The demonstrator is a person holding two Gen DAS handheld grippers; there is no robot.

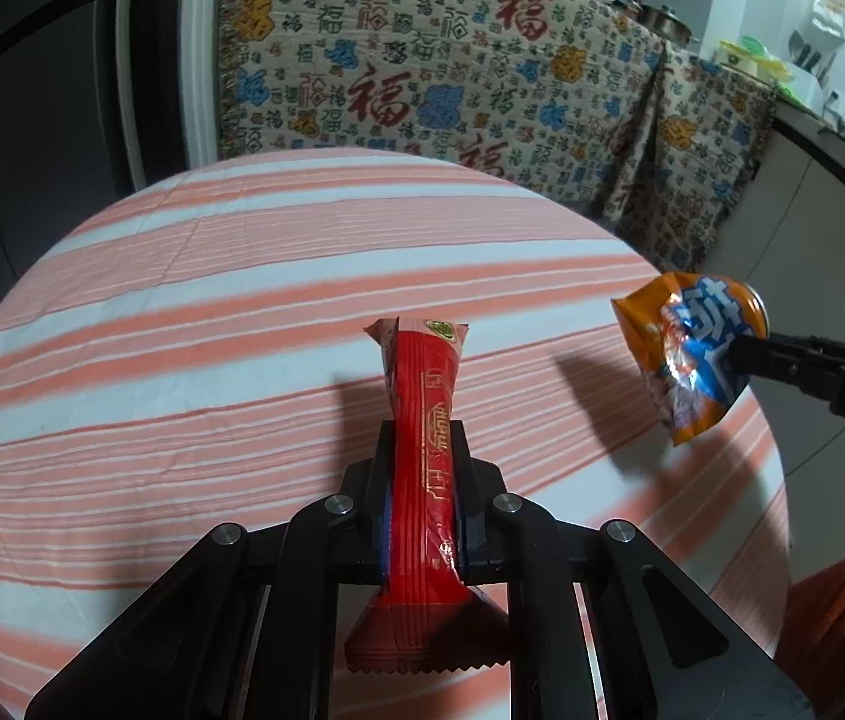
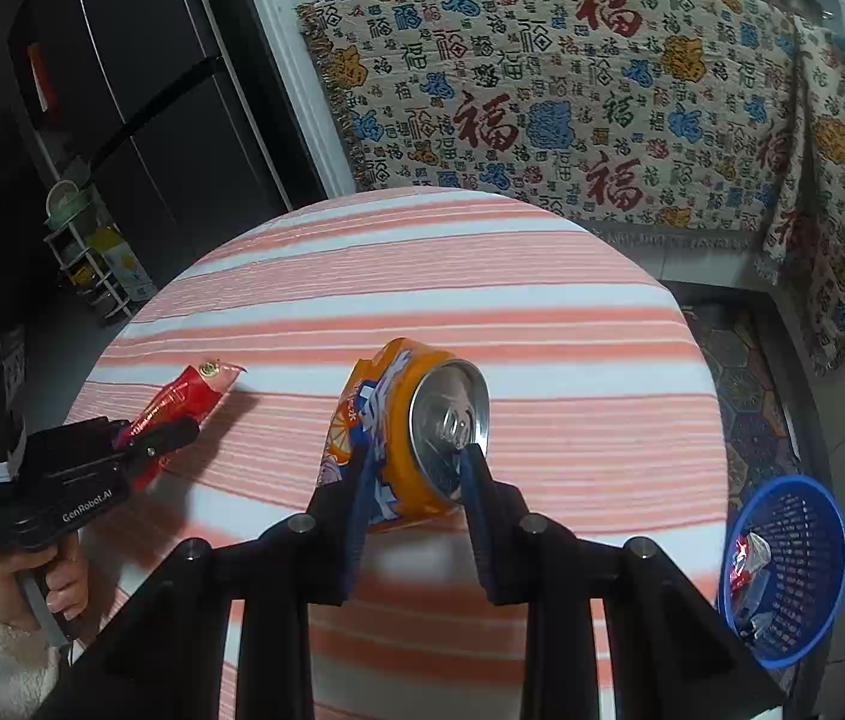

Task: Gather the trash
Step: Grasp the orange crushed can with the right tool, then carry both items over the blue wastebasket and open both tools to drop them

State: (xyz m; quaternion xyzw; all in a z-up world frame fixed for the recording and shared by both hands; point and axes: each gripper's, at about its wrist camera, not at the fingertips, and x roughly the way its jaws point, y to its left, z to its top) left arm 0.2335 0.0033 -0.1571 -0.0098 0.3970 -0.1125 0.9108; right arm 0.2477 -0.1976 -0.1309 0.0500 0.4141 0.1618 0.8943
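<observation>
Left gripper (image 1: pixel 422 480), nearest the left wrist view: its fingers are clamped on the middle of a red wrapper (image 1: pixel 422 450), which stands lengthwise between them, its crimped ends free at front and back. Right gripper (image 2: pixel 416 480): its fingers (image 2: pixel 362 498) are pressed on either side of a crushed orange can (image 2: pixel 404 426), the silver lid turned toward the camera. In the left wrist view the can (image 1: pixel 692 354) hangs clear above the striped tabletop (image 1: pixel 242 300), near its right edge, and casts a shadow below. The wrapper also appears lifted off the cloth, though how far cannot be told.

Beside the tabletop, on the floor at the robot's right, stands a blue basket (image 2: pixel 824 510) that already holds some crumpled pieces. A patterned cloth (image 2: pixel 602 90) drapes the furniture behind.

Step in hand, by judgement: both pieces are picked up and the carry to the basket is under way or about to begin. No other trash shows on the visible tabletop. The next move calls for swinging the can right and down over the basket's rim before the fingers part; the wrapper must cross the tabletop to follow, and, being light, may cling or drift when released.
</observation>
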